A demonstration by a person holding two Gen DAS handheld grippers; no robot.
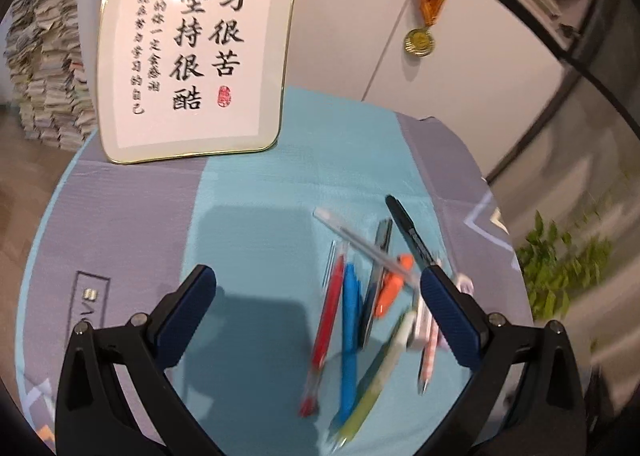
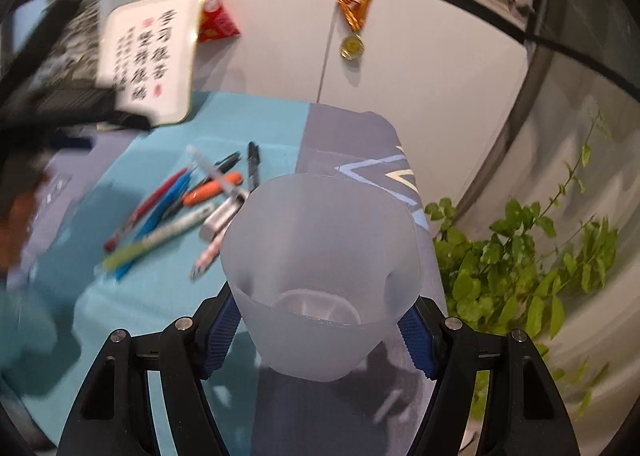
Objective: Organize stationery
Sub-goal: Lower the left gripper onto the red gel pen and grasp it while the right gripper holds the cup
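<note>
Several pens lie in a loose pile on the teal and grey cloth (image 1: 256,192): a red pen (image 1: 326,326), a blue pen (image 1: 350,330), a green pen (image 1: 378,374), an orange pen (image 1: 390,290), a black marker (image 1: 410,234) and a clear pen (image 1: 356,238). My left gripper (image 1: 320,284) is open above the cloth, and the pile lies between its fingers, toward the right one. My right gripper (image 2: 320,332) is shut on a frosted translucent cup (image 2: 320,272), held upright to the right of the pile (image 2: 192,204). The cup looks empty.
A framed calligraphy board (image 1: 192,48) stands at the back of the table. A medal (image 1: 418,41) hangs on the white cabinet behind. A leafy plant (image 2: 520,268) is off the table's right edge. Paper stacks (image 1: 44,68) rise at the far left.
</note>
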